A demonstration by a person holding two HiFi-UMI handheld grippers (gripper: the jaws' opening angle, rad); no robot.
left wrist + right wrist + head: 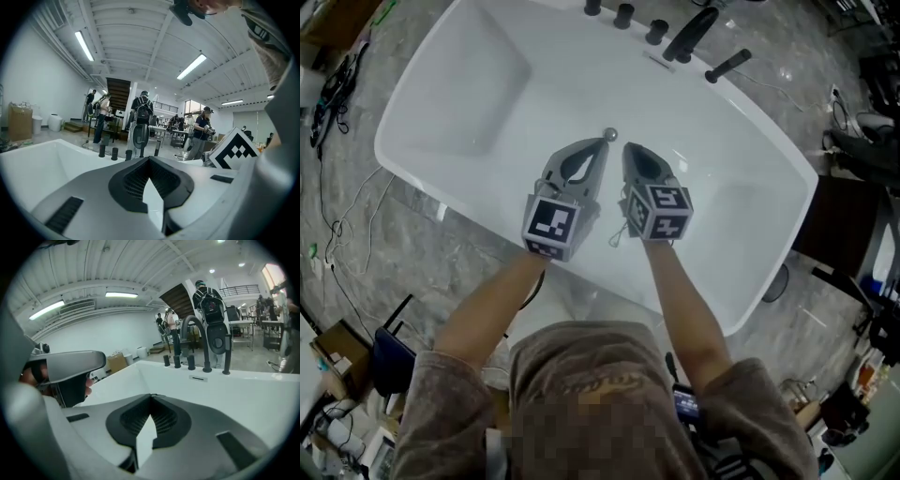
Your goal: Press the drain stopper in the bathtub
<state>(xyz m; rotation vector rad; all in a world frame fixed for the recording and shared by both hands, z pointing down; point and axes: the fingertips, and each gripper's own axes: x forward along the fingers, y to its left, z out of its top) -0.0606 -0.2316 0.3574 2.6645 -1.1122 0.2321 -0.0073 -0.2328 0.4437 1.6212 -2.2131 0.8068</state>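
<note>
In the head view a small round metal drain stopper (610,135) sits in the floor of the white bathtub (459,112). My left gripper (604,143) hangs over the tub with its tips just left of and almost at the stopper. Its jaws are shut with nothing between them. My right gripper (629,148) is beside it, a little right of the stopper, also shut and empty. In the left gripper view my left gripper (149,158) points at the tub's far rim; the right gripper view shows my right gripper (151,396) the same way. The stopper is hidden in both.
Black taps, a spout (690,34) and a hand shower (727,66) stand on the tub's far rim. Cables (337,84) lie on the grey floor at left, and a dark stand (848,220) is at right. Several people work at benches in the background (140,117).
</note>
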